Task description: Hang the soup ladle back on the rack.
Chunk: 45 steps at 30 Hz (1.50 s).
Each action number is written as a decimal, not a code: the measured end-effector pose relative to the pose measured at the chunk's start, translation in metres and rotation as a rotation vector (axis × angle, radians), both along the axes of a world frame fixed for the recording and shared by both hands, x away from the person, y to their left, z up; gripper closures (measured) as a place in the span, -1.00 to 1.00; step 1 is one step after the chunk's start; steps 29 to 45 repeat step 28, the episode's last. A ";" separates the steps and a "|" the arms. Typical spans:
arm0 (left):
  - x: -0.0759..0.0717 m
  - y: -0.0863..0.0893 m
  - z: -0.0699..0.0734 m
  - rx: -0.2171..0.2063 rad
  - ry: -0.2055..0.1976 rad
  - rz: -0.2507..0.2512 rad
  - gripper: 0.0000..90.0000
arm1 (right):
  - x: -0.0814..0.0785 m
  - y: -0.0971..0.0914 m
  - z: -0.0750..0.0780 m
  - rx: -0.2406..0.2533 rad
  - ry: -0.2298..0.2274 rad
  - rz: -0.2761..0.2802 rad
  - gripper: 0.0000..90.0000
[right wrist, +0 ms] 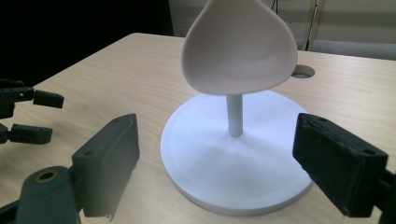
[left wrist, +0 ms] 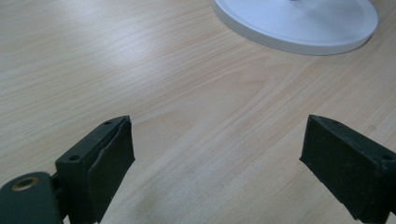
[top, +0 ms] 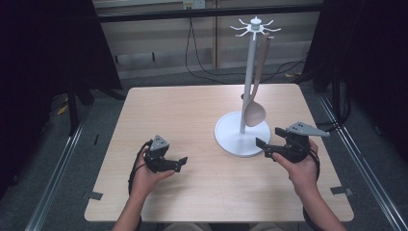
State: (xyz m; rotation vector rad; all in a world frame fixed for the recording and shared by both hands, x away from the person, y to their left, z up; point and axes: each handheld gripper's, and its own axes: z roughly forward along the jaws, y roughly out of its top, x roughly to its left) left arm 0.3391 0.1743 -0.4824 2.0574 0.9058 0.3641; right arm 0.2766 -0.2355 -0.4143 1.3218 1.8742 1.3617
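high view: spoon (top: 254, 113) hangs on utensil stand (top: 242, 134)
right gripper (top: 267, 143): jaws wide, empty, near stand's right
left gripper (top: 182, 163): jaws wide, empty
step: judged approach
next: close on spoon bowl

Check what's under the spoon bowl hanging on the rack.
Under the spoon bowl sits the white round base of the rack, bare, with the pole rising from it. The bowl hangs clear of the base. The bowl covers part of the pole behind it.

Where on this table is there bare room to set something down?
The table's whole left half, beyond the left gripper, is bare, as is the near edge between the two hands. It is crowded at the right: the white stand with its hanging spoon sits there, and the right gripper hovers by its base.
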 end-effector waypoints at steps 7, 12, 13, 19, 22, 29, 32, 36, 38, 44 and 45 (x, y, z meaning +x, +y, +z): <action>0.000 0.000 0.000 0.001 -0.001 0.001 -0.80 | -0.006 -0.001 -0.016 0.001 0.005 0.005 -0.69; 0.000 0.000 0.001 0.005 -0.005 -0.004 -0.80 | -0.009 -0.002 -0.026 -0.010 0.024 0.004 -0.69; 0.000 0.000 0.001 0.002 -0.004 -0.006 -0.80 | -0.009 -0.002 -0.026 -0.008 0.025 0.002 -0.69; 0.000 0.001 0.002 -0.007 -0.008 0.002 -0.80 | -0.011 -0.001 -0.031 -0.025 0.027 0.003 -0.69; 0.000 0.001 0.002 -0.004 -0.008 0.000 -0.80 | -0.011 -0.001 -0.032 -0.032 0.025 0.005 -0.69; 0.000 0.002 0.003 -0.003 -0.009 0.000 -0.80 | -0.012 0.000 -0.032 -0.031 0.031 0.007 -0.69; 0.000 0.002 0.003 -0.003 -0.009 0.000 -0.80 | -0.012 0.000 -0.032 -0.031 0.031 0.007 -0.69; 0.000 0.002 0.003 -0.003 -0.009 0.000 -0.80 | -0.012 0.000 -0.032 -0.031 0.031 0.007 -0.69; 0.000 0.002 0.003 -0.003 -0.009 0.000 -0.80 | -0.012 0.000 -0.032 -0.031 0.031 0.007 -0.69; 0.000 0.002 0.003 -0.003 -0.009 0.000 -0.80 | -0.012 0.000 -0.032 -0.031 0.031 0.007 -0.69; 0.000 0.002 0.003 -0.003 -0.009 0.000 -0.80 | -0.012 0.000 -0.032 -0.031 0.031 0.007 -0.69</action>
